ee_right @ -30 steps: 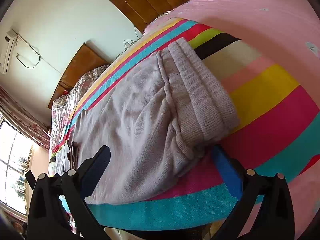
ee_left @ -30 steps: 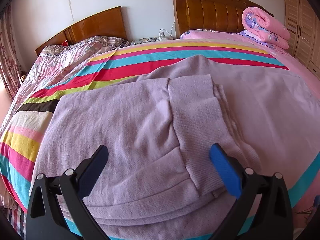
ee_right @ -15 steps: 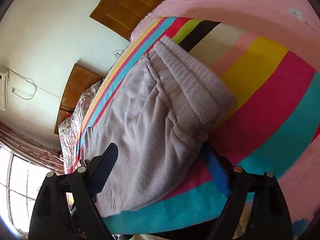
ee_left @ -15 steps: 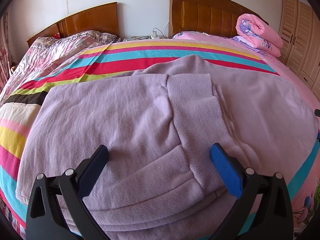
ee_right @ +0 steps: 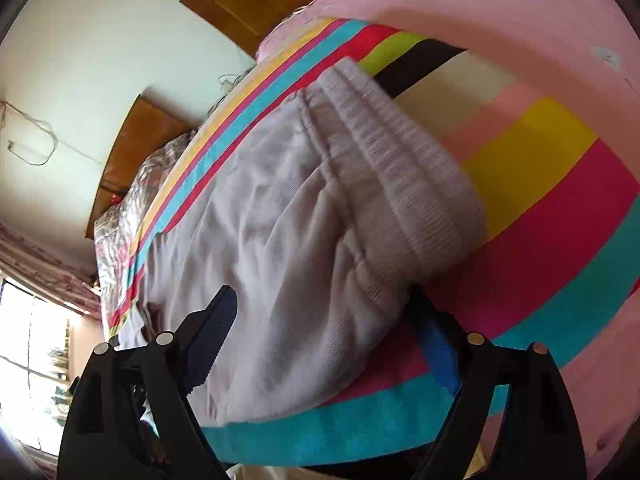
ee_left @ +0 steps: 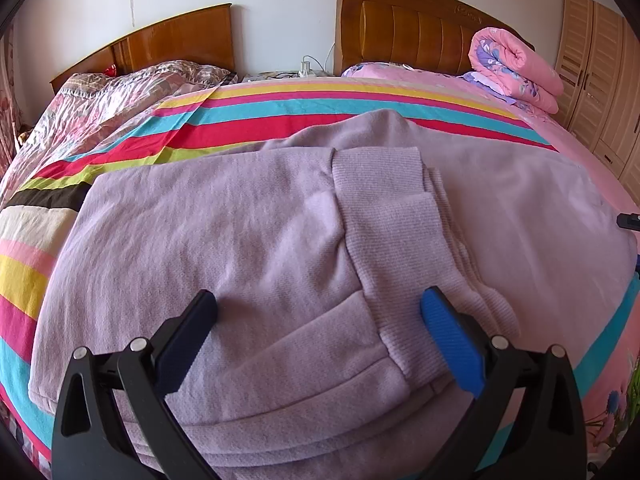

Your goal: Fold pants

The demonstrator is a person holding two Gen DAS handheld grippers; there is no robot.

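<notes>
Pants (ee_left: 248, 240) fill both views — both claws spread, right claw (ee_right: 326, 326) fingertip hidden under fabric.

bed (ee_left: 560, 152) | striped sheet (ee_left: 280, 120) | lilac pants (ee_left: 240, 240) lie on sheet

We saw two brown wooden headboards (ee_left: 420, 28) against a white wall (ee_left: 280, 8), a pale louvred wooden wardrobe (ee_left: 600, 80) at right, and a bright sunlit window (ee_right: 36, 360).

Left wrist view low over pants (ee_left: 280, 240), facing headboards – right view rolled, close; both share pants
</notes>
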